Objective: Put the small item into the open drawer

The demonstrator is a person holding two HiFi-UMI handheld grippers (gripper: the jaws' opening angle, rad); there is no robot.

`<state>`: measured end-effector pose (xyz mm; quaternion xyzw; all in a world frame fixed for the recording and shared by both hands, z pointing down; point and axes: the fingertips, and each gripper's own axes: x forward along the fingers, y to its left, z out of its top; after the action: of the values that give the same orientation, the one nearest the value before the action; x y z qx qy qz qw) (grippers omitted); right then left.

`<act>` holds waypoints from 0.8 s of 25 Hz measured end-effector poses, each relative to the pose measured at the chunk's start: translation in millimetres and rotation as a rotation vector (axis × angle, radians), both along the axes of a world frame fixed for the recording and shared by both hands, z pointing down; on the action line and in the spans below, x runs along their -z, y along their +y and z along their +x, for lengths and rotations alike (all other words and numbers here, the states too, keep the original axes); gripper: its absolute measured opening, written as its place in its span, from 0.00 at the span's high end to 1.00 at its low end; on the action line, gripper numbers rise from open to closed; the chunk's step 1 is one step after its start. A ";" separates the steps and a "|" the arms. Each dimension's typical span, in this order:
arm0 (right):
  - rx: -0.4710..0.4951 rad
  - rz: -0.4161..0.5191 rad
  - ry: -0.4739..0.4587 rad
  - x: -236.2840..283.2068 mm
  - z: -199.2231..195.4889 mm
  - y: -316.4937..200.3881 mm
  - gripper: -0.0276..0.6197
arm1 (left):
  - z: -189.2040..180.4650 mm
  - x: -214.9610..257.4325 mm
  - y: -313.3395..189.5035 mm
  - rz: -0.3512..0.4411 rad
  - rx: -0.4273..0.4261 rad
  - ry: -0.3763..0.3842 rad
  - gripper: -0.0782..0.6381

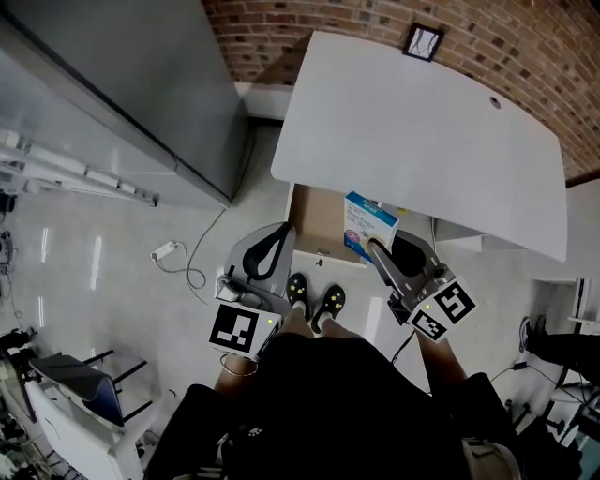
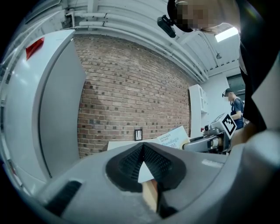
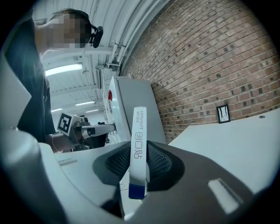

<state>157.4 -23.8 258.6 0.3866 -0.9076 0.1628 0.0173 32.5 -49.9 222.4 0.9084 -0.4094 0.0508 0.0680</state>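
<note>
blue-white box [image 1: 368,225] clamped in right tool [image 1: 375,247] | left tool [image 1: 284,232] closed, empty | drawer [image 1: 317,220] seemingly half under table [image 1: 422,131]

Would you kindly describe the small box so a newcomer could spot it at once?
Start at the big white table by the brick wall; under its near edge a drawer stands open. Just over it, the right tool pinches a flat box, the only white-and-blue printed thing there.

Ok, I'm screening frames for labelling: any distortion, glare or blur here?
Head view: sharp, even light, pale streaks of glare on the glossy grey floor. Left gripper view: fisheye bows the red brick wall, corners black. Right gripper view: same bowing; the held white-and-blue flat box is legible.
</note>
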 end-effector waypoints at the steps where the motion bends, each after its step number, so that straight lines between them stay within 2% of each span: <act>1: 0.009 -0.006 0.006 -2.8 -1.8 -0.7 0.81 | -0.5 -2.7 -1.7 -0.005 -0.002 0.001 0.90; 11: 0.036 -0.047 0.032 -24.8 -9.0 -15.4 0.81 | -2.2 -29.4 -18.4 -0.058 -0.009 -0.003 0.90; 20: 0.060 -0.072 0.054 -40.5 -9.5 -27.8 0.81 | 3.9 -44.8 -34.3 -0.074 -0.020 -0.005 0.90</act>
<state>147.9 -51.6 299.1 0.3625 -0.9115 0.1843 0.0608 36.4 -84.2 267.1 0.9092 -0.3983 0.0687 0.1003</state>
